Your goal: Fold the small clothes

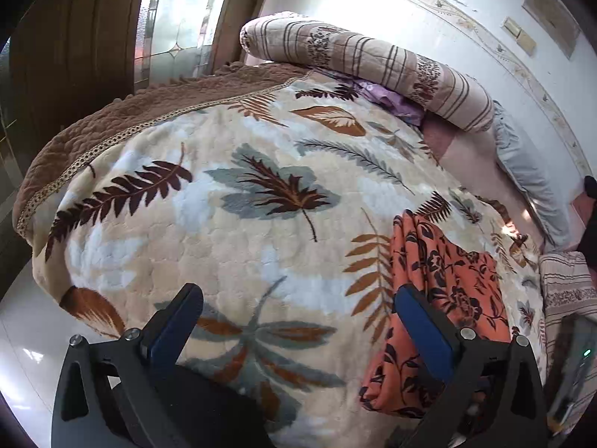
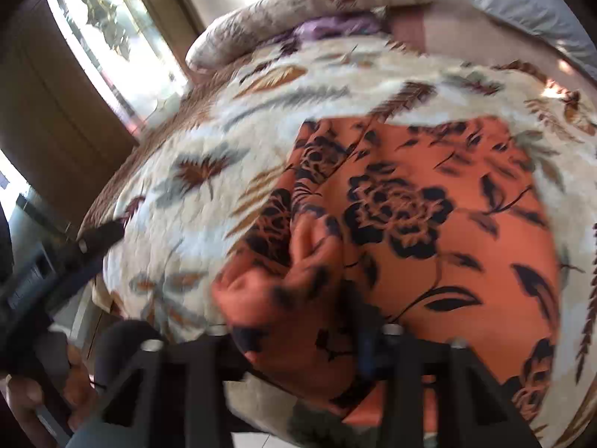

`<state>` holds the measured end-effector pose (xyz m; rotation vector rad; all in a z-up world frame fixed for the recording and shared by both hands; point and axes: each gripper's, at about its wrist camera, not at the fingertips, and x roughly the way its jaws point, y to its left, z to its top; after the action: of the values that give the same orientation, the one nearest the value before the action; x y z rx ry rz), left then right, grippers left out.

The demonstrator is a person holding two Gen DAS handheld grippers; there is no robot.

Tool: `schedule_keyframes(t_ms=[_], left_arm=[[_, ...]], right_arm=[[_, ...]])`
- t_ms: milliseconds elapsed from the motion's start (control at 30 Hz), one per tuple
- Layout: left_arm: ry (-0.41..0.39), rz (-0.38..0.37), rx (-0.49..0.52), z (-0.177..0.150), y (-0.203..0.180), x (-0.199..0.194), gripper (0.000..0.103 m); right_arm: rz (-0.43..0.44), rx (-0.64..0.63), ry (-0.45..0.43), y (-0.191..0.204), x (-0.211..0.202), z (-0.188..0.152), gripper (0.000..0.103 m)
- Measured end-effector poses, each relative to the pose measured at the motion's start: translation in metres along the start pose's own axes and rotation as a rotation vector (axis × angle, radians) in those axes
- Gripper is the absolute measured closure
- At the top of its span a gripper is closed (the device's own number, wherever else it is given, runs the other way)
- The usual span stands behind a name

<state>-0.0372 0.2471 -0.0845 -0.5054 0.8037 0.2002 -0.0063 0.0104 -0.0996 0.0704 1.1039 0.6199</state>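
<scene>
Orange cloth (image 1: 444, 298) with a black flower print lies on your leaf-patterned blanket (image 1: 238, 201), and in the left wrist view it sits at about four o'clock, running from the middle right down toward the lower edge. Your left gripper (image 1: 298, 310) hangs above the blanket with its jaws spread wide and nothing between them; the blue-padded finger (image 1: 425, 328) on the four o'clock side stands in front of the cloth's left edge, though you cannot tell from this view whether it touches the fabric. In the right wrist view the same cloth (image 2: 429, 216) fills the area from the centre out to four o'clock, lying fairly flat on that side, with a bunched, rumpled fold at about six o'clock close to the camera. Your right gripper (image 2: 294, 336) is heavily blurred at six o'clock; its jaws stand apart, the bunched fold lies between them, and the frame does not show the pads pressing on it. At eight o'clock in that view you can see the left gripper's black finger (image 2: 100, 237) and a hand (image 2: 44, 384) on its handle. Beyond the blanket, at twelve to one o'clock in the left wrist view, a striped rolled quilt (image 1: 365, 63) rests across the bed with purple fabric (image 1: 388, 97) tucked beneath it, and a pale blue pillow (image 1: 526, 171) lies at three o'clock.
</scene>
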Motion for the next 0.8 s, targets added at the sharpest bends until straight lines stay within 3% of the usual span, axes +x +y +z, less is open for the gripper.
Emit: schedule_keyframes(t_ms=[33,200,433,467,500,533,567,600,667,800], left_arm=[[0.002,-0.012,0.003,0.001,-0.001,-0.001,0.0],[0.03,-0.073,0.005,0.002,-0.01,-0.004,0.0],[0.116,-0.186,0.194,-0.018,-0.089,0.008,0.001],[0.158,-0.182,0.206,-0.024,-0.096,0.02,0.004],[0.219,-0.148,0.213,-0.032,-0.099,0.035,0.024],[0.29,-0.095,0.22,-0.043,-0.096,0.055,0.054],[0.367,-0.06,0.191,-0.053,-0.086,0.075,0.059],[0.384,-0.101,0.108,-0.058,-0.07,0.085,0.058],[0.377,-0.136,0.072,-0.057,-0.062,0.083,0.058],[0.365,-0.046,0.128,-0.052,-0.075,0.07,0.055]], right_arm=[[0.054,-0.001,0.005,0.003,0.004,-0.01,0.018],[0.136,-0.022,-0.095,0.002,-0.031,-0.036,0.018],[0.164,0.213,-0.234,-0.072,-0.091,-0.072,0.018],[0.163,0.241,-0.248,-0.084,-0.096,-0.074,0.018],[0.162,0.266,-0.261,-0.095,-0.101,-0.076,0.018],[0.167,0.29,-0.271,-0.106,-0.105,-0.079,0.018],[0.171,0.309,-0.279,-0.116,-0.111,-0.08,0.018],[0.172,0.325,-0.285,-0.124,-0.113,-0.082,0.018],[0.183,0.363,-0.289,-0.138,-0.116,-0.084,0.018],[0.232,0.425,-0.285,-0.16,-0.113,-0.083,0.018]])
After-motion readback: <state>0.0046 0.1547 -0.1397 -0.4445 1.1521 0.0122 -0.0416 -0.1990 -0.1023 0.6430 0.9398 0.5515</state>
